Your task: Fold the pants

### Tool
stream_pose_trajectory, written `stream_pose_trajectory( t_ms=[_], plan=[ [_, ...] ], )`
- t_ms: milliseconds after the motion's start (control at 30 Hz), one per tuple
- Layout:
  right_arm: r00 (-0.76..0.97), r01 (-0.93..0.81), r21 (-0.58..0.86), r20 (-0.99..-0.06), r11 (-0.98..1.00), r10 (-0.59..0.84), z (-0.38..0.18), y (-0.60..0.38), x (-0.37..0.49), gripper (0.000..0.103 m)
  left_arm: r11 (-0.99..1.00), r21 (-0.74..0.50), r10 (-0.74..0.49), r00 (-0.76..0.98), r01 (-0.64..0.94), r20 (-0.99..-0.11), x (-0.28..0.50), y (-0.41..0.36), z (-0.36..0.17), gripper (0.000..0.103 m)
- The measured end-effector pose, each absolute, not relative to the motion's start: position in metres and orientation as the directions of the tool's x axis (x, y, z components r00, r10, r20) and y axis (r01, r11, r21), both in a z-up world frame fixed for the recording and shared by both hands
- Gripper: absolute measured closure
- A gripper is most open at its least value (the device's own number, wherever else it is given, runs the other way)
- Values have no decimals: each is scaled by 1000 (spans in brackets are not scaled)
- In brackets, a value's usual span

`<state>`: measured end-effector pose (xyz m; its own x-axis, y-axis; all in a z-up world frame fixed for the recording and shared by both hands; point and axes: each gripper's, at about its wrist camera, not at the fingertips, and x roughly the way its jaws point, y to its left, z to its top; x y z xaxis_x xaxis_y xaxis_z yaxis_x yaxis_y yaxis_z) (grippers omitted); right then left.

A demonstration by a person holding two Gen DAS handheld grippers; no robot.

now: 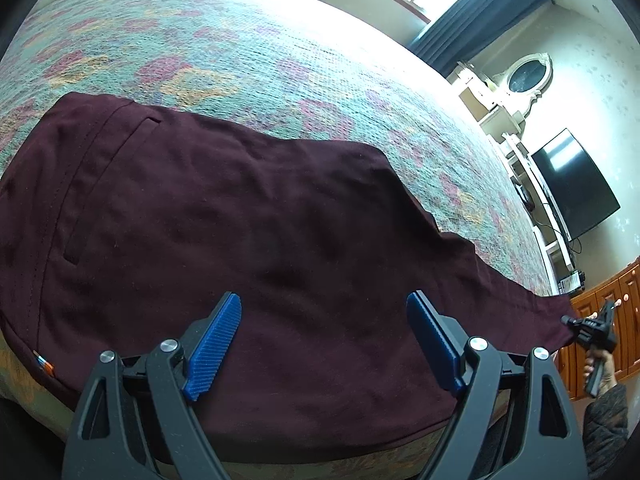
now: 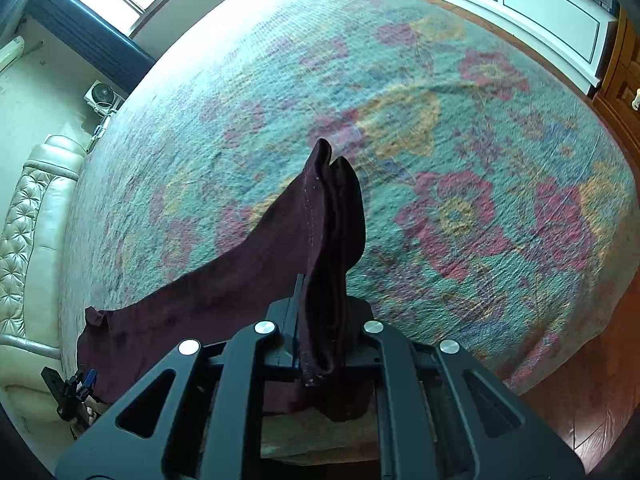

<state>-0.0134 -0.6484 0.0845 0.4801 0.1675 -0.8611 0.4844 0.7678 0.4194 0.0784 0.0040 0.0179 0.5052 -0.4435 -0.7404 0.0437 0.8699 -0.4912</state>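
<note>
Floral quilted bedspread (image 1: 248,48) | maroon cloth pants (image 1: 240,216) lengthwise leftward | right gripper (image 2: 320,344) clenching hems | left gripper (image 1: 324,340) released over waist end

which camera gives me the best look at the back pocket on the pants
The left wrist view: the welt pocket lies flat and unobstructed on the maroon pants. The right wrist view shows only a bunched leg end clamped in the right gripper.

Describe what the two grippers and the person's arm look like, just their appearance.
The left gripper has black angular linkage arms with triangular cut-outs, round silver pivot pins, and fingers faced in ribbed blue pads. The right gripper has the same black frame and silver pins. The hand gripping its handle emerges from a dark, patterned sleeve. No cables are visible.
</note>
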Motion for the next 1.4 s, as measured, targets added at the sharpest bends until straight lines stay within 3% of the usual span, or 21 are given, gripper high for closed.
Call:
stream_pose_trajectory(
  t_ms=[267, 567, 1000, 1400],
  plan=[
    [545, 343, 408, -820, 846, 175, 172, -576, 4, 92, 858, -507, -476, 501, 83, -723, 77, 5, 14, 17],
    [557, 163, 404, -791, 900, 254, 212, -461, 36, 92, 822, -554, -536, 505, 129, -677, 74, 13, 9, 13],
    [493, 61, 383, -815, 922, 306, 172, -331, 75, 92, 807, -552, -572, 515, 211, -639, 67, 17, 7, 13],
    [400, 24, 153, -907, 988, 131, 89, -237, 90, 91, 798, -558, -584, 522, 227, -622, 62, 21, 8, 13]
  ],
)
